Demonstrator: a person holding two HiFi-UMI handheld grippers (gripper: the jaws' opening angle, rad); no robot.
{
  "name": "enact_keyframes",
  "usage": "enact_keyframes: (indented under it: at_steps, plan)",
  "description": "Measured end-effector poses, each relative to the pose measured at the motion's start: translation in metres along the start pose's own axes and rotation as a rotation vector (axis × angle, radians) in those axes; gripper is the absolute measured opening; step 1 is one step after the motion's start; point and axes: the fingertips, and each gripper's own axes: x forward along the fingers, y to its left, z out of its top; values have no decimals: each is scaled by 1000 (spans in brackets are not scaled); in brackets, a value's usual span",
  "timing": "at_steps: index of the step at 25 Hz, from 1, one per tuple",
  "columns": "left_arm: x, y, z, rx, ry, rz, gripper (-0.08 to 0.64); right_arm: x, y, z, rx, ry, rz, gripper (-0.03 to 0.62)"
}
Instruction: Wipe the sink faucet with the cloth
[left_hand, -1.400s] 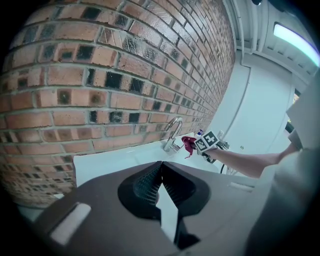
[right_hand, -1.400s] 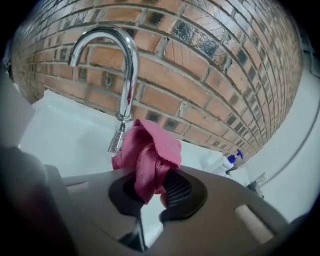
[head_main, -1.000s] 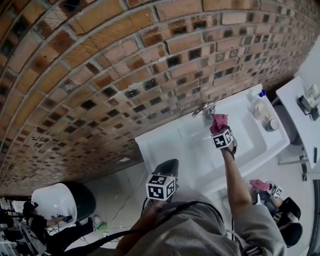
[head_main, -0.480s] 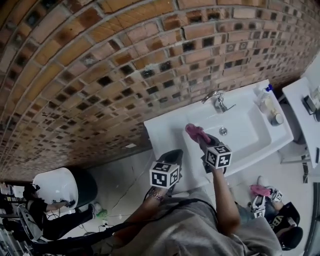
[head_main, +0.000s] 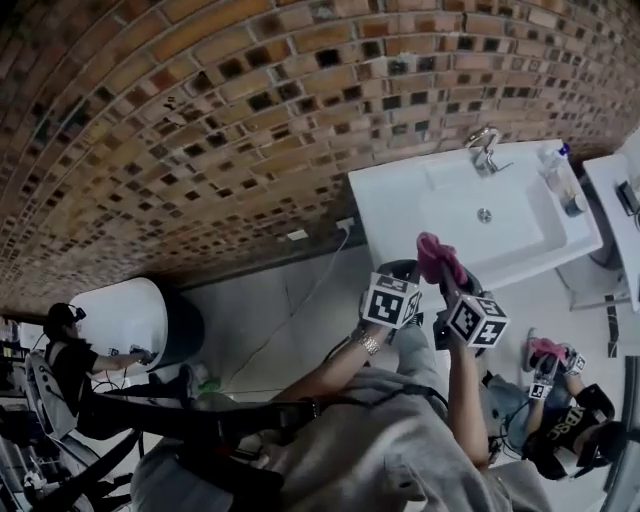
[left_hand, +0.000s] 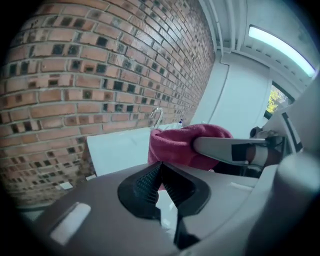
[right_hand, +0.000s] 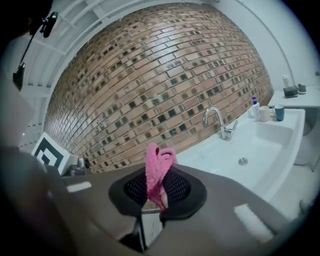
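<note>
Your right tool pinches the cloth by one fold, likely so the loose end can wipe. Your left tool is pressed together and empty. Both sit well apart from the faucet at the sink's wall edge.

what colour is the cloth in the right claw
Pink. The cloth, pinched in the right claw, shows best in the right gripper view.

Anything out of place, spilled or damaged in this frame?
Nothing looks spilled or broken. One oddity: the pink cloth, clamped in the right gripper, is held out in front of the sink, well apart from the faucet, so no wiping is under way.
</note>
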Motion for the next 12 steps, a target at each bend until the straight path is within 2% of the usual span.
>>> enact_keyframes:
  at_steps: [2, 5, 8, 12]
  plan:
    - [-24, -5, -33, -23, 27, -6, 15, -22, 24, -33, -36, 54, -45, 38]
    - [-48, -17, -58, -29, 31, -20, 15, -47, 48, -64, -108, 110, -106, 40]
    - [-62, -30, -65, -23, 6, -18, 15, -67, 61, -74, -145, 119, -109, 40]
    - [-82, -32, -54, -16, -53, 17, 15, -77, 80, -66, -170, 97, -74, 40]
